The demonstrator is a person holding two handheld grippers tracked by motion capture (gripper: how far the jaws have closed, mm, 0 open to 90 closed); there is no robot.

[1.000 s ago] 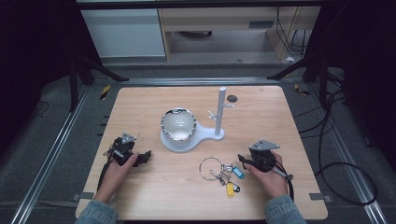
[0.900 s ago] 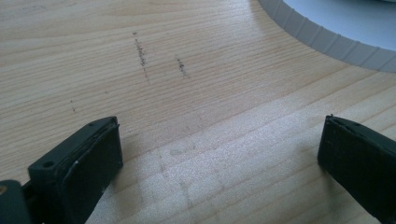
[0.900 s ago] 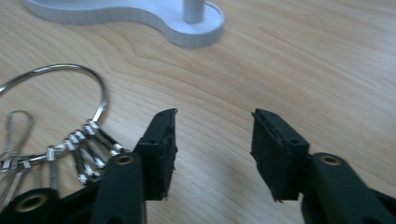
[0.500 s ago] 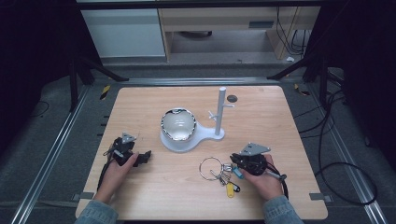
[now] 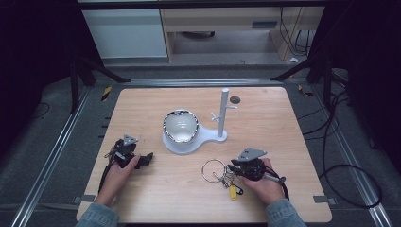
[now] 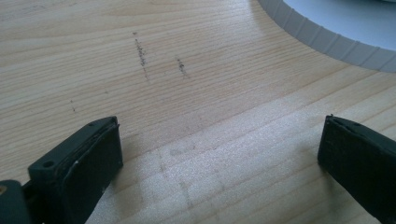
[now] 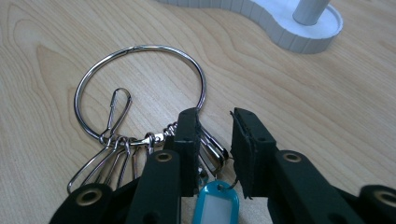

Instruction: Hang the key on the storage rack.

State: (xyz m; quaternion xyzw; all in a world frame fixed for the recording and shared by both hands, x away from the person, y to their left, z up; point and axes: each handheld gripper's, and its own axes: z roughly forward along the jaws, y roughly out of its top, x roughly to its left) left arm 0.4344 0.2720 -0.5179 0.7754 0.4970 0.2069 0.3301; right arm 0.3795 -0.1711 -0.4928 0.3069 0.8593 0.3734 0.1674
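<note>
Blue key tag (image 7: 216, 203) (label blank) between right hand-held gripper (image 7: 215, 144) jaws.

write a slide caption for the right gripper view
Right claw poised over a key ring on the wooden table, jaws slightly apart around a metal clip, blue tag below.

Silver key ring (image 7: 140, 88), blue tag (image 7: 215, 205), white stand (image 5: 194, 137), black tongs (image 7: 215, 140).

One large metal key ring (image 5: 213, 170) lies on the worktop (image 5: 302, 142), carrying two plastic tags, one blue (image 7: 216, 204) and one yellow (image 5: 233, 192), plus several snap clips too bunched to count. One white stand (image 5: 222, 116) and one bowl (image 5: 180, 126) sit there, with two tools, left (image 5: 144, 159) and right (image 5: 235, 169).
</note>
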